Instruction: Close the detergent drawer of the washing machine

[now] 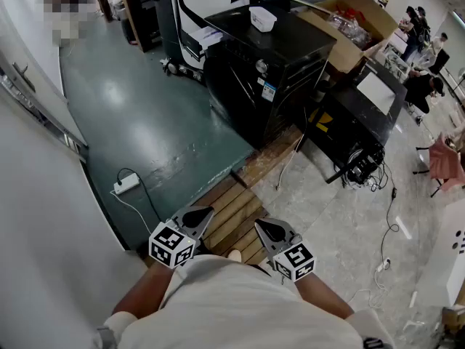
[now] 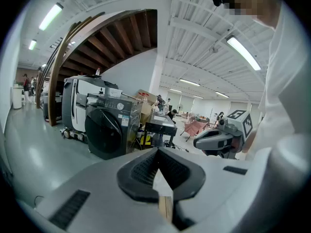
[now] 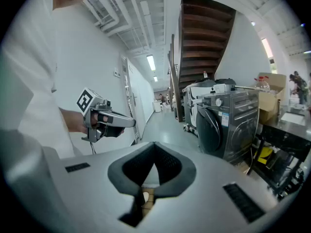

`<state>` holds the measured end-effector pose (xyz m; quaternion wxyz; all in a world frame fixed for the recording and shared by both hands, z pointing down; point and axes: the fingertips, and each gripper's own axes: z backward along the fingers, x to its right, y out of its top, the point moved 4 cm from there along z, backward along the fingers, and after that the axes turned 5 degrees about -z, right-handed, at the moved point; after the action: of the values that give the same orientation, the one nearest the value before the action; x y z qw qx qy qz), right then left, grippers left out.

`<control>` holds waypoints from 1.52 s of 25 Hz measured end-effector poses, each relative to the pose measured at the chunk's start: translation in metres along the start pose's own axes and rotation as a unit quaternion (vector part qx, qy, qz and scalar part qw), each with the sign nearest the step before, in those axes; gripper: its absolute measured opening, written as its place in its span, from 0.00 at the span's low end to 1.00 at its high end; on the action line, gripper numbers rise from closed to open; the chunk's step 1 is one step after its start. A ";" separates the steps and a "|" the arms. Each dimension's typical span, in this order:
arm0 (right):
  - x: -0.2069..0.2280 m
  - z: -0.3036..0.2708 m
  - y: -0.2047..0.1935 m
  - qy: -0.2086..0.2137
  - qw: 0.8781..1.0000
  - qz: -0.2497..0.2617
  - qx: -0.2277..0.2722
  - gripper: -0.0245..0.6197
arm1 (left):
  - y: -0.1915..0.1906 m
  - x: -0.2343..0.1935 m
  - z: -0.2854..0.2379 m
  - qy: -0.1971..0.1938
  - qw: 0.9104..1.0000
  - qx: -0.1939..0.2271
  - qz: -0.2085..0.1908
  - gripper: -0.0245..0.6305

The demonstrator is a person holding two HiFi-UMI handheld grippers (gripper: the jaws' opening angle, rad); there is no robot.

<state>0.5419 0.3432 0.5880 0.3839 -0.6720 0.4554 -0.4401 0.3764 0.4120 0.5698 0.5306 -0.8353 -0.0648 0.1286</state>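
nearest, well short of the black washing machine (image 1: 265, 78), the left gripper (image 1: 197, 214) and right gripper (image 1: 259, 227) hover side by side close to the person's body, both clenched on nothing, likely because the approach has not begun. between them and the washing machine lies a slatted wooden platform (image 1: 231, 208). the detergent drawer should be along the washing machine's upper front, too small to make out.

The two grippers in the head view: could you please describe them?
Both the left gripper and right gripper are light grey with black pointed pads, each carrying a white cube with black square markers. The person wears a white top.
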 end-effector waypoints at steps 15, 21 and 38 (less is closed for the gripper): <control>-0.008 -0.035 0.008 0.031 1.000 0.004 -0.001 0.04 | -0.010 -0.022 0.009 0.018 1.000 -0.007 0.007 0.03; -0.012 -0.072 0.018 0.047 0.999 0.009 -0.007 0.05 | -0.015 -0.055 0.017 0.035 0.999 -0.003 0.015 0.04; -0.057 -0.268 0.118 0.048 0.996 0.028 -0.067 0.05 | 0.024 -0.281 0.092 0.079 0.997 0.010 0.022 0.26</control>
<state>0.2461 0.3321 0.5513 0.3277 -0.6611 0.5205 -0.4297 0.0798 0.4128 0.5519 0.5392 -0.8389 -0.0026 0.0743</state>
